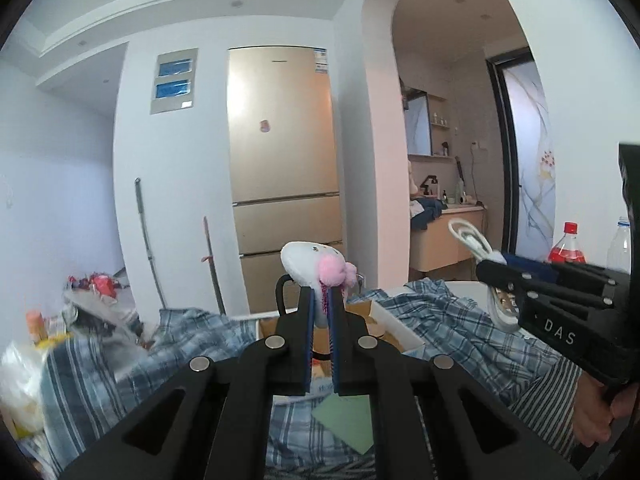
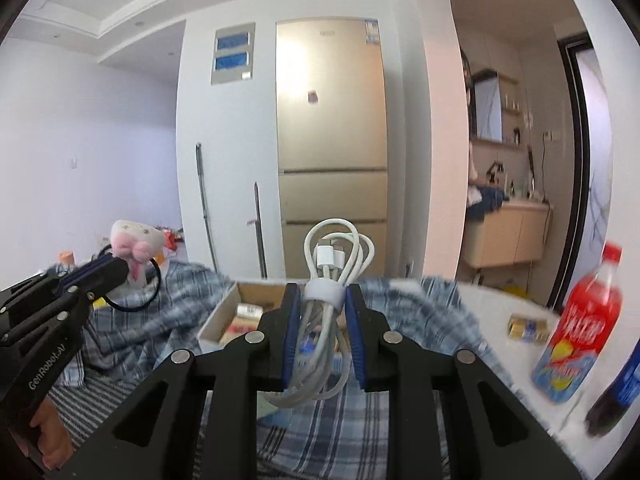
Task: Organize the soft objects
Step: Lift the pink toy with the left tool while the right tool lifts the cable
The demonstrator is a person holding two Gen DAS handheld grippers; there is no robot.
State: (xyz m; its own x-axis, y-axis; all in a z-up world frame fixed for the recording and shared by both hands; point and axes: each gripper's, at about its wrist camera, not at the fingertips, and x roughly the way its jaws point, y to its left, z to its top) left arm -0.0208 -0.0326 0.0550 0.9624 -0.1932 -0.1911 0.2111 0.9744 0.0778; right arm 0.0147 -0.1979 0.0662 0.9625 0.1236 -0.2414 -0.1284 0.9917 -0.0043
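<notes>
Right wrist: coiled white cable [image 2: 326, 300], looped.

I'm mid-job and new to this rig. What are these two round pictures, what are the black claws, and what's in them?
Each picture comes from a fisheye camera mounted on a hand-held gripper, looking forward along its two fingers. A person holds one gripper in each hand; there is no robot arm.

In the left wrist view, the left gripper is shut on a small white and pink plush toy. The right gripper shows at that picture's right edge.

In the right wrist view, the right gripper is shut on a coiled white cable.

Below lie a blue plaid cloth, an open cardboard box and a red-labelled bottle.
</notes>
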